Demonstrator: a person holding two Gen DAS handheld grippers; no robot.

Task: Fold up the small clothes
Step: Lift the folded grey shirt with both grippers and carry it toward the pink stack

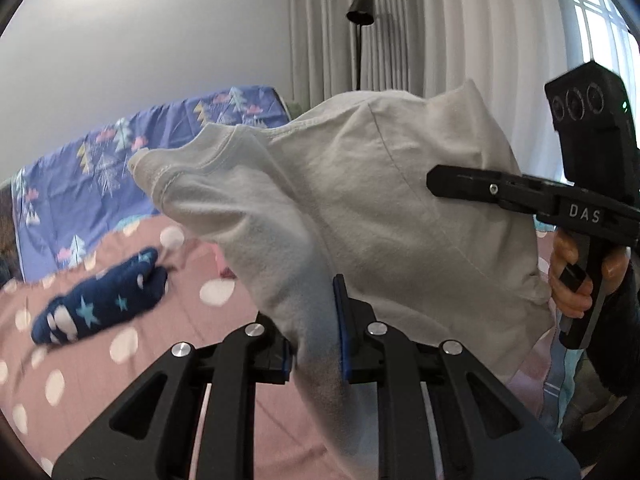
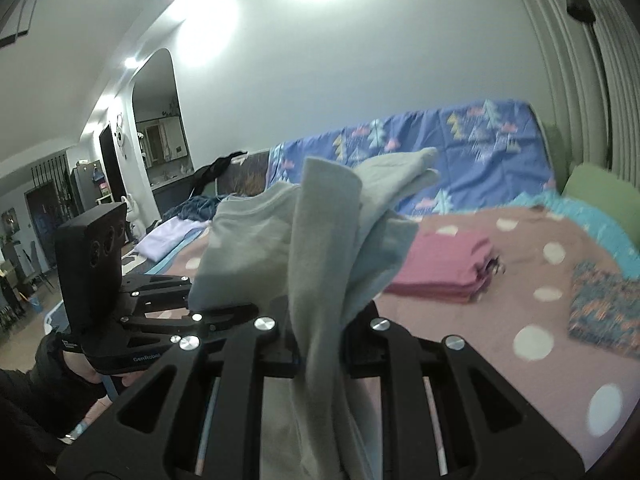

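Note:
A small white shirt (image 1: 340, 200) hangs in the air above the bed, held by both grippers. My left gripper (image 1: 316, 320) is shut on one part of its cloth. My right gripper (image 2: 320, 320) is shut on another bunched part of the shirt (image 2: 320, 240). The right gripper also shows in the left wrist view (image 1: 440, 180) at the right, against the shirt. The left gripper shows at the left of the right wrist view (image 2: 208, 308), under the cloth.
The bed has a pink spotted cover (image 1: 120, 360). A dark blue starred garment (image 1: 100, 304) lies on it. A folded pink stack (image 2: 444, 268) and a blue patterned cloth (image 2: 604, 312) lie on the bed. A blue tree-print sheet (image 2: 460, 144) drapes behind.

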